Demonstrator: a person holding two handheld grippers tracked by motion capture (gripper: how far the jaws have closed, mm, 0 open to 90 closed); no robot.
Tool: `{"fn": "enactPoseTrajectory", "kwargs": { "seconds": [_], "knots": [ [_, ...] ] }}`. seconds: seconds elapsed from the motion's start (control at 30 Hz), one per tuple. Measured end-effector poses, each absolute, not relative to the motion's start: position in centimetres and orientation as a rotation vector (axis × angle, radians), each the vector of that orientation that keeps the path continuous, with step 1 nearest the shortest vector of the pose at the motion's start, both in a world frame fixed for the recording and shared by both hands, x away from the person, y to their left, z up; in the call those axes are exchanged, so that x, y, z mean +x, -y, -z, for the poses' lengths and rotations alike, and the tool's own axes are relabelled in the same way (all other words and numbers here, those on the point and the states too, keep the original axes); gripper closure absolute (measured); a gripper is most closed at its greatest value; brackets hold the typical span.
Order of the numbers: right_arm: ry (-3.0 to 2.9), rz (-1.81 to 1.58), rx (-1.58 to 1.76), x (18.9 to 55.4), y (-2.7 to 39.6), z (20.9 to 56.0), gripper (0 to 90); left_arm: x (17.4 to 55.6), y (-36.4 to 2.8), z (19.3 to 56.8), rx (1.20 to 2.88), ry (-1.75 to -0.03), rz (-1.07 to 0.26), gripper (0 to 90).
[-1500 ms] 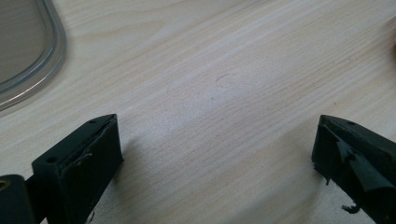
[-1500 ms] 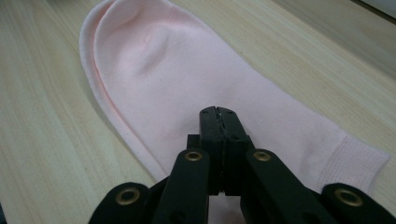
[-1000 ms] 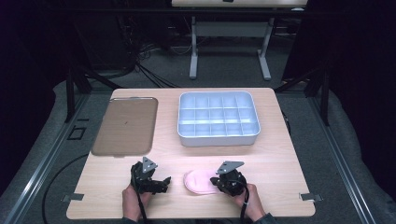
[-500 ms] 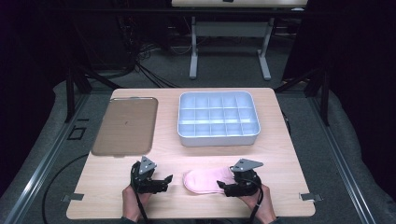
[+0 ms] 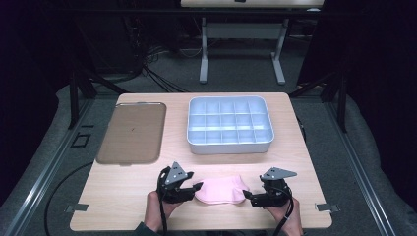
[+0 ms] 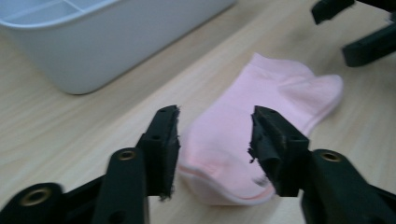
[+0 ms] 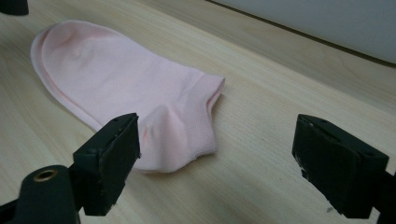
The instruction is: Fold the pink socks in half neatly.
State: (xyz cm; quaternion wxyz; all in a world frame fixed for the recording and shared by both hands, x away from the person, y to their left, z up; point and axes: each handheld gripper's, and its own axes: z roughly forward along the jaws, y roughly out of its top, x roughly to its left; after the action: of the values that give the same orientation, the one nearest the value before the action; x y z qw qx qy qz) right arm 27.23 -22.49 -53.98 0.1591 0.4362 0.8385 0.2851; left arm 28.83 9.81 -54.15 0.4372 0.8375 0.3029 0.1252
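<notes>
Tabletop (image 5: 123,196) of pale wood, dark room behind. Left gripper (image 5: 195,188) jaws have just been closing; they stand apart, either side of one end of the pink sock (image 5: 220,190), pads not yet pressing it. Right gripper (image 5: 249,197) jaws have just been opening and stand wide apart at the sock's cuff end (cuff lies just by one jaw, free). Sock flat on the near tabletop between both grippers. Beyond: white divided tray (image 5: 229,145); brown flat tray (image 5: 132,132) at far left.
</notes>
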Motion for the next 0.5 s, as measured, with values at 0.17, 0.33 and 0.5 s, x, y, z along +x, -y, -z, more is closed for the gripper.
{"fn": "enactPoseTrajectory", "kwargs": {
  "seconds": [0.17,0.33,0.5],
  "knots": [
    [-2.4,-0.687,1.323,27.3,22.3,54.0,27.0,28.8,-8.6,55.6,2.139,-0.723,-0.277,70.0],
    [-2.426,-0.826,1.337,27.6,21.8,54.9,38.5,28.9,-9.0,56.5,2.152,-0.742,-0.259,78.0],
    [-2.38,-1.037,1.327,28.5,20.3,57.0,53.9,28.8,-9.7,57.5,2.161,-0.751,-0.248,80.6]
  ]
}}
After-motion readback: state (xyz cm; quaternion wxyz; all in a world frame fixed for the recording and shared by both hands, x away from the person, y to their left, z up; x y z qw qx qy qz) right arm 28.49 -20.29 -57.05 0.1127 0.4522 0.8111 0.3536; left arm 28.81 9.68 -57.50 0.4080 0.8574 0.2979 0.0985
